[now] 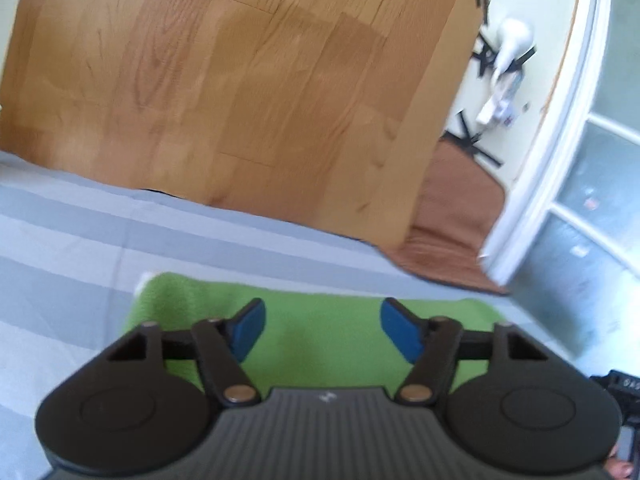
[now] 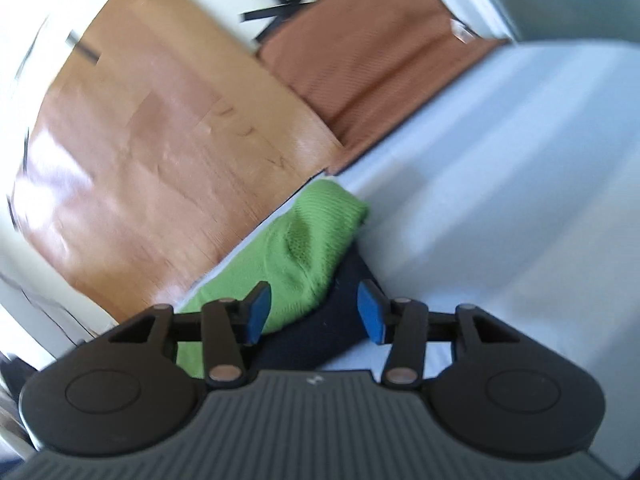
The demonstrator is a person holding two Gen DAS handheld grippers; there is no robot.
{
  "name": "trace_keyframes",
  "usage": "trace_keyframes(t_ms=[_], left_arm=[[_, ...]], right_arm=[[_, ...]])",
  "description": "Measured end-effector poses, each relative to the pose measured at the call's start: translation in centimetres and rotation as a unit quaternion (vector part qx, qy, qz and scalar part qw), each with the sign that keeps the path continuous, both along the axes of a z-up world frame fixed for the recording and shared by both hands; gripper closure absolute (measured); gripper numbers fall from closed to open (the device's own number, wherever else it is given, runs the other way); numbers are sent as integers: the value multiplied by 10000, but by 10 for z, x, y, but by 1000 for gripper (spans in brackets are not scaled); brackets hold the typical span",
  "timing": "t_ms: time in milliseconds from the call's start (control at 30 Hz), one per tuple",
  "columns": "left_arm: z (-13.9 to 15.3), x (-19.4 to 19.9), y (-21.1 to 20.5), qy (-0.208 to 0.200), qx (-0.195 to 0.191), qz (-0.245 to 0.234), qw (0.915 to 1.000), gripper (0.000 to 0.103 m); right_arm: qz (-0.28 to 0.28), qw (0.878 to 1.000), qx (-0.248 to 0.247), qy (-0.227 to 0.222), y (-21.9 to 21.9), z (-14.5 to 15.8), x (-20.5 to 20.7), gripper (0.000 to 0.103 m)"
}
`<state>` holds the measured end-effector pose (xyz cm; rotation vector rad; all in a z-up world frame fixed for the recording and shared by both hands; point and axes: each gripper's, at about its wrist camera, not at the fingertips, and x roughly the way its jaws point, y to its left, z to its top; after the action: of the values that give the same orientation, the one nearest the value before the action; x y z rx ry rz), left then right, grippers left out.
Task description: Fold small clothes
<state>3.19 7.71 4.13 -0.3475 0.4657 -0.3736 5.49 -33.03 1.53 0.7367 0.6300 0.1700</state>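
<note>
Left wrist view: the left tongs point(image 1: 322, 330) stand released, blue pads apart with nothing pressed between them. They hang over a green garment point(image 1: 320, 344) that lies flat on the bed point(image 1: 80, 240), whose cover is striped grey and pale blue.
Garment's place, left view: near the bed's far edge, where the bed meets a wooden board point(image 1: 240, 92) standing behind it; a brown cushion point(image 1: 452, 216) sits at the far right corner.
Right wrist view: the right tongs point(image 2: 314, 312) are likewise released. The green garment runs between the pads and on toward the far edge, with a dark cloth point(image 2: 320, 340) under its near end; neither pad visibly presses on either.
Garment's place, right view: along the bed's far edge beside the wooden board, its rounded knit end pointing toward the brown cushion.
Step in hand: I judge this a pause between folds. The green piece looks laid out or part-folded, and both tongs are free to take a new hold.
Next move calls for: lowering a pad pair onto one end of the green piece, pinching only its top layer, and carrying it over the other end without dragging the dark cloth.
Hard to make out: both views are motion-blurred; the tongs' bodies hide the garment's near part; what the dark cloth is, and whether it belongs to the green piece, I cannot tell.
</note>
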Motion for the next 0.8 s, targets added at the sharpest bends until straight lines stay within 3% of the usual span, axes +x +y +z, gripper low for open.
trace_keyframes(t_ms=[100, 233, 300, 333, 567, 633, 700, 800], left_arm=[[-2, 3, -6, 134, 28, -227, 9996, 56], [-9, 11, -19, 430, 294, -522, 9973, 73], [-17, 20, -30, 770, 709, -538, 9931, 82], [-17, 20, -33, 725, 874, -496, 9923, 85], [-18, 24, -27, 812, 761, -522, 9924, 87], [-19, 24, -26, 828, 752, -523, 9923, 87], [-18, 24, -28, 827, 774, -518, 9922, 87], [-18, 24, -29, 853, 757, -499, 9922, 87]], right_arm=[[-132, 9989, 268, 350, -7, -1, -6, 34], [-279, 9977, 343, 523, -5, -8, 4, 33], [-241, 9977, 330, 541, 1, -9, 19, 33], [-233, 9978, 334, 528, 3, -10, 27, 33], [123, 9992, -330, 209, 32, -14, 79, 35], [208, 9984, -478, 235, 39, -15, 80, 53], [187, 9986, -194, 464, 34, -17, 82, 73], [130, 9986, 175, 483, 32, -2, 78, 78]])
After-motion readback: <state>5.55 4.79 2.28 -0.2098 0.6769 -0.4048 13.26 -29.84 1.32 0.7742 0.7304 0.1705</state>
